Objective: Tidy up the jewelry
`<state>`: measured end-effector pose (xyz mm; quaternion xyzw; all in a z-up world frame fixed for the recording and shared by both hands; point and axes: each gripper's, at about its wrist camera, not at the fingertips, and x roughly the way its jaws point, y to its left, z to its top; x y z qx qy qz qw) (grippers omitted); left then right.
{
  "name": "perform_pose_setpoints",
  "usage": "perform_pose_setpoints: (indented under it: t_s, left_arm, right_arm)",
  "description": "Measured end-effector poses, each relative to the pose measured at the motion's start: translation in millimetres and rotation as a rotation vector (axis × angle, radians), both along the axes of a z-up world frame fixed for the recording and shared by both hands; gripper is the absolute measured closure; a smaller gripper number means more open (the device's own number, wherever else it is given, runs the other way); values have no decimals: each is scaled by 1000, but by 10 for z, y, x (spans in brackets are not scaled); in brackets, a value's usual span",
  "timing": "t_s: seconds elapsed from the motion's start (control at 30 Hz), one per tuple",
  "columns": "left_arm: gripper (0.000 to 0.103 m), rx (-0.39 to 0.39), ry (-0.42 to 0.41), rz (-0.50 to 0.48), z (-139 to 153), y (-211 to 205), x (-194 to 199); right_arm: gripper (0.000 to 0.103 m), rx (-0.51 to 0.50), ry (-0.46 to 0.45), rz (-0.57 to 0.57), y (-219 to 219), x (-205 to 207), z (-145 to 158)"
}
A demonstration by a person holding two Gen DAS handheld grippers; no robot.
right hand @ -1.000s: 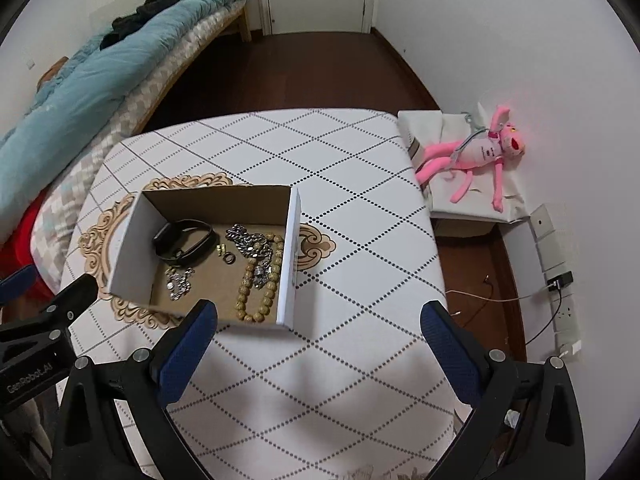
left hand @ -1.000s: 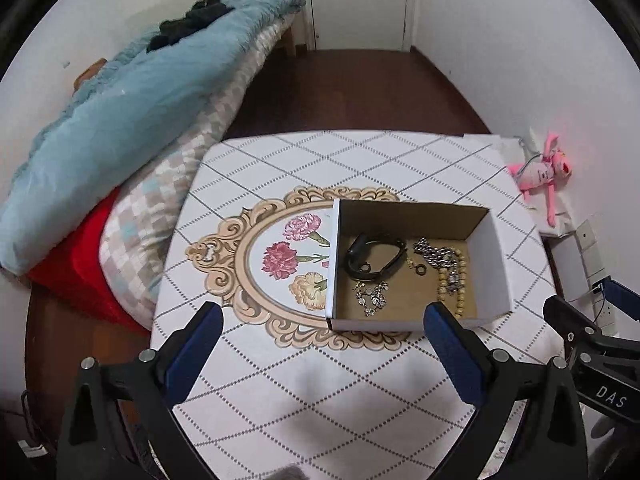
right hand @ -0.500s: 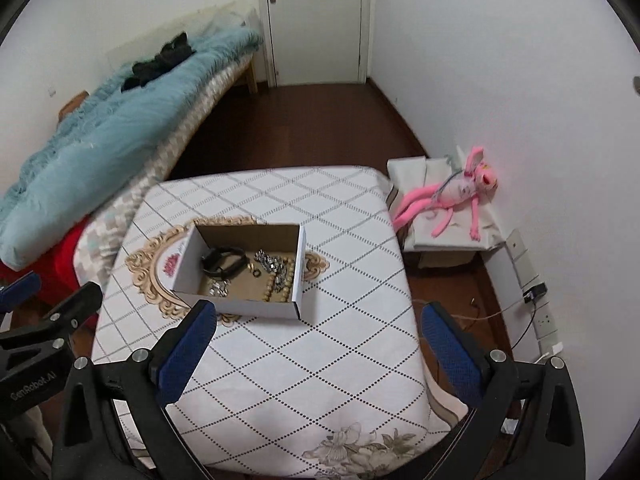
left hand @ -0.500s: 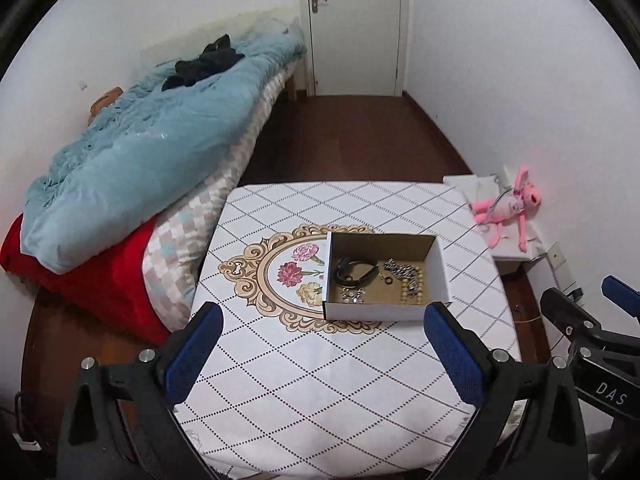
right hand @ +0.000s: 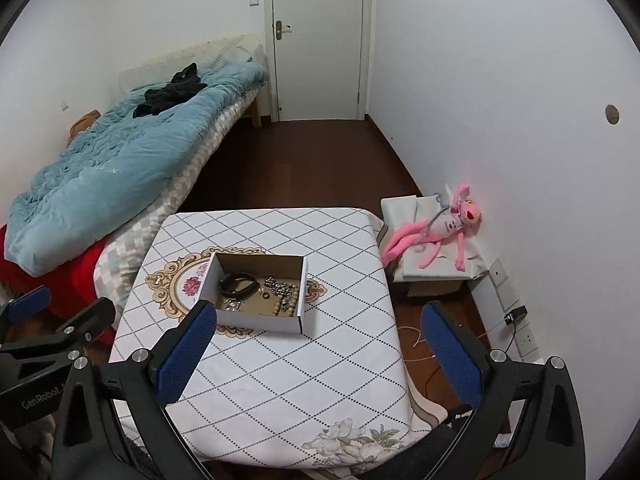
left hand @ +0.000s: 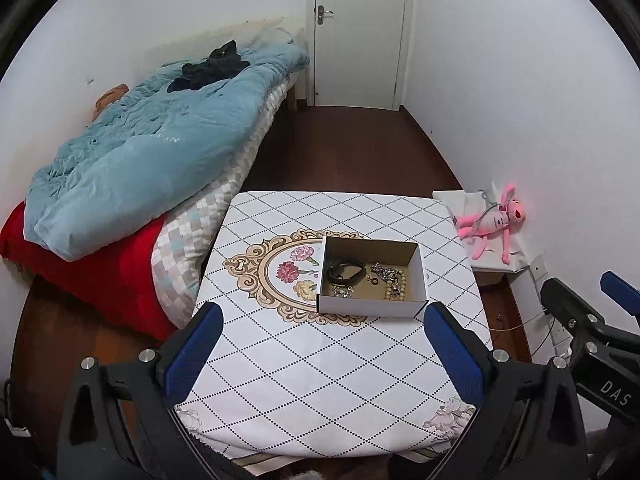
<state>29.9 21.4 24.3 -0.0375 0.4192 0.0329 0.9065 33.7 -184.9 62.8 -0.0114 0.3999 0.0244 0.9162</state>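
I see the table (left hand: 304, 360) with the box (left hand: 370, 306) near its middle, and inside lie a black band (left hand: 346, 272), a bead string (left hand: 396, 288) and small chains (left hand: 382, 270). My left gripper (left hand: 320, 356) and right gripper (right hand: 316, 354) hang well above, both wide apart and empty. I judge the pieces light, limp and slippery; the stiffer band I would pinch at its rim.

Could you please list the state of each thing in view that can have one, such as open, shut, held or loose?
Left claw: open, holding nothing.
Right claw: open, holding nothing.
Cardboard box: open, no lid on it, flat on the table.
Black band: loose in the box.
Bead strand: loose in the box.
Door: shut.
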Motion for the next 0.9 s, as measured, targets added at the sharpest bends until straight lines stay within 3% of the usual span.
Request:
perform_pose_setpoints:
  t_s: [0.3, 0.9]
  left_arm:
    - [0, 18, 41, 16, -96, -27, 213]
    - [1, 37, 140, 26, -374, -15, 834]
  right_arm:
    - [0, 7, 25, -6, 1, 126, -87]
    - [0, -28, 128, -29, 67, 878, -443]
